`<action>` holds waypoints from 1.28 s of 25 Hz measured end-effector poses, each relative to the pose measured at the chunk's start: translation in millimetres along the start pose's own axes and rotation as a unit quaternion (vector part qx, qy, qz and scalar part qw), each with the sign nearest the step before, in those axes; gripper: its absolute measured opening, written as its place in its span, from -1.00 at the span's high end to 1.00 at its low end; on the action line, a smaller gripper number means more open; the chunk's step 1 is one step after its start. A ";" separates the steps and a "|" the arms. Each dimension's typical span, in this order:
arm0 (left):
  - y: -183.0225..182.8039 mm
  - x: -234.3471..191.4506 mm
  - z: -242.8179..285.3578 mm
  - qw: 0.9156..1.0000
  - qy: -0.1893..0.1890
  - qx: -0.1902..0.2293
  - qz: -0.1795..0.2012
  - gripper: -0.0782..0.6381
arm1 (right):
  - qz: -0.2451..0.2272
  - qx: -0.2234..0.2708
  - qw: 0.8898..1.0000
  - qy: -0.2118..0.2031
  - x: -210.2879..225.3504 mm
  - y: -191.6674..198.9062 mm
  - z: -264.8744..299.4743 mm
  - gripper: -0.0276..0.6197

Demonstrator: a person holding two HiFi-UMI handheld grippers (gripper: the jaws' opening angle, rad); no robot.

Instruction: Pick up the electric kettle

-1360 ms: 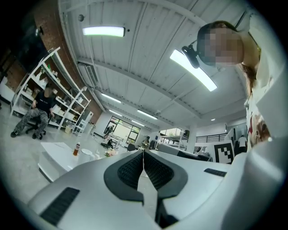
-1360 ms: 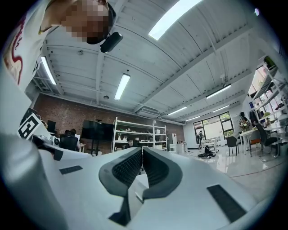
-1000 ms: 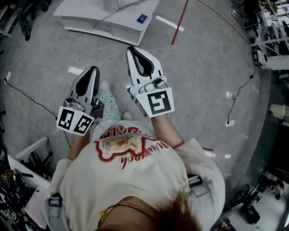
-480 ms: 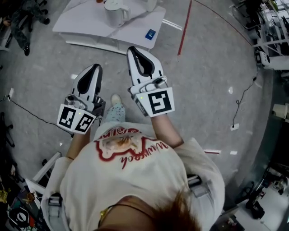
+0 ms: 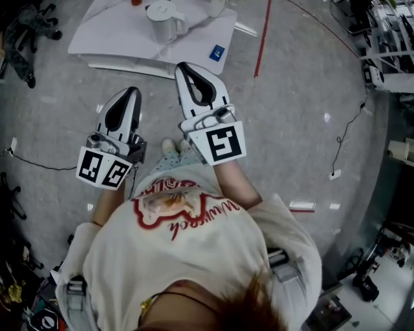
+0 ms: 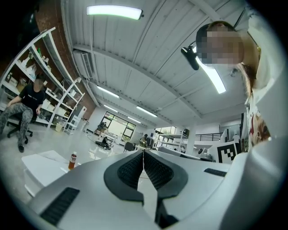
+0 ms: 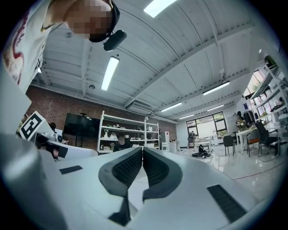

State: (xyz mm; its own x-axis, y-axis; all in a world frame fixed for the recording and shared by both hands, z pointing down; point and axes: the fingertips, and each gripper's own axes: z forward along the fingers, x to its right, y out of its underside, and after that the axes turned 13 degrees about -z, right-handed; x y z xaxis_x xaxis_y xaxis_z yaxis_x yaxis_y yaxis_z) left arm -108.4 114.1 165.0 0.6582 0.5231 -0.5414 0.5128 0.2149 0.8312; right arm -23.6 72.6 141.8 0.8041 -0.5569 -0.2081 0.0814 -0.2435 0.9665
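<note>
The white electric kettle stands on a low white table at the top of the head view. My left gripper and right gripper are held out side by side above the grey floor, short of the table, and neither touches the kettle. Both are shut with nothing between the pads. In the left gripper view the shut jaws of the left gripper fill the lower half, with the white table to their left. In the right gripper view the right gripper is shut too. The kettle shows in neither gripper view.
A small blue item lies on the table's near right corner, and a bottle stands on the table. A red floor line runs right of the table. A cable crosses the floor at right. A seated person and shelves are at far left.
The table and kettle have come further into the head view and nearer the grippers. Both grippers stay shut and held out ahead.
</note>
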 end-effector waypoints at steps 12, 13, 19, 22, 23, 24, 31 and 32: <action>-8.9 -25.0 19.4 1.000 0.007 -0.005 -0.010 0.75 | -0.012 -0.007 1.000 0.010 8.7 11.0 31.2 0.86; -9.0 -28.6 20.3 1.000 0.008 -0.007 -0.010 0.74 | -0.012 -0.006 1.000 0.015 9.3 12.3 33.3 0.86; -12.0 -46.7 31.9 1.000 0.012 -0.013 -0.016 0.74 | -0.010 -0.023 0.999 0.025 13.3 25.8 44.8 0.86; -16.2 -56.2 40.1 1.000 0.010 -0.010 -0.016 0.74 | -0.005 -0.021 0.999 0.026 18.0 28.7 57.3 0.86; -16.8 -60.4 43.1 1.000 0.009 -0.009 -0.016 0.75 | -0.007 -0.020 1.000 0.023 19.1 30.6 62.2 0.86; -17.6 -65.3 46.7 1.000 0.007 -0.008 -0.016 0.74 | -0.009 -0.019 1.000 0.021 20.6 33.0 67.9 0.86; -35.8 -103.6 93.1 1.000 0.001 0.004 -0.009 0.74 | -0.006 -0.010 1.000 0.009 47.9 46.9 126.9 0.86; -39.1 -110.7 103.9 1.000 0.001 0.006 -0.007 0.74 | -0.007 -0.009 1.000 0.008 54.1 49.9 137.4 0.86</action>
State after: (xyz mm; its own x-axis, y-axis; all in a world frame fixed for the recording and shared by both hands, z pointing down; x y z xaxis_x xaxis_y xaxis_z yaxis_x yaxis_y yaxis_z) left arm -144.0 -37.8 179.2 0.6499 0.5209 -0.5535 0.5288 0.2132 0.8215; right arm -56.9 -78.8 158.1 0.8123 -0.5403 -0.2197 0.1037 -0.2369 0.9660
